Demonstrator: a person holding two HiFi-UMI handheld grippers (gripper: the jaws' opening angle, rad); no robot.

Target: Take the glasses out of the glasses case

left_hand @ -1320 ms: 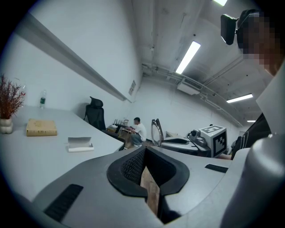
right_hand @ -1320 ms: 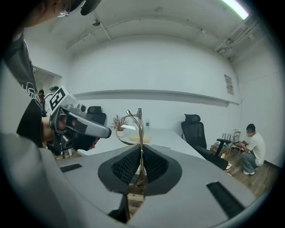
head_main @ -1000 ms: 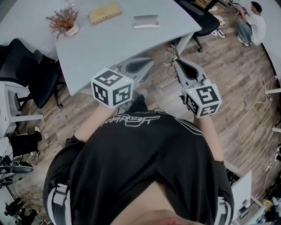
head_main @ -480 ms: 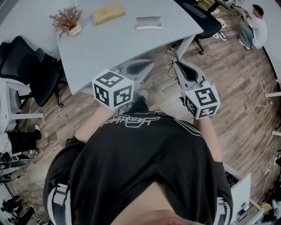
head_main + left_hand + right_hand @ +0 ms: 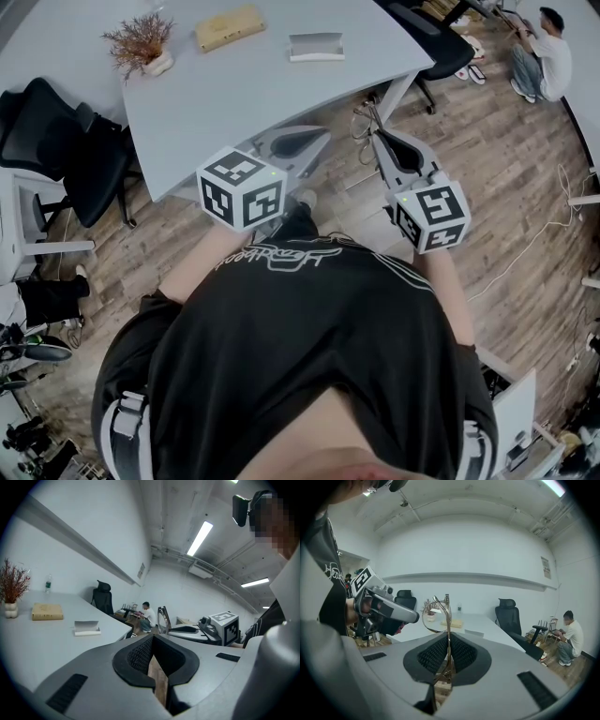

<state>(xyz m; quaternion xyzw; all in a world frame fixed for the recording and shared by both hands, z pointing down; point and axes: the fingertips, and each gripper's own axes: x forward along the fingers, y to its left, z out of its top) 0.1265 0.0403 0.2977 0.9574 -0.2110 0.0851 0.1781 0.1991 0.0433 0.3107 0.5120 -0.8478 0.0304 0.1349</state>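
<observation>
The glasses case (image 5: 316, 47) sits on the grey surface (image 5: 244, 98) at 12 o'clock from the person, well apart from both tongs. Its lid looks raised, but its inside is too small to make out. The glasses (image 5: 447, 609) are out of it, pinched in the clenched right tongs (image 5: 448, 638), with the thin metal frame standing up past the tips. In the head view they are only a faint wire. The left tongs (image 5: 152, 638) are clenched on nothing. At 10 o'clock from the case lies a tan box (image 5: 225, 28), and any contents it has are hidden.
</observation>
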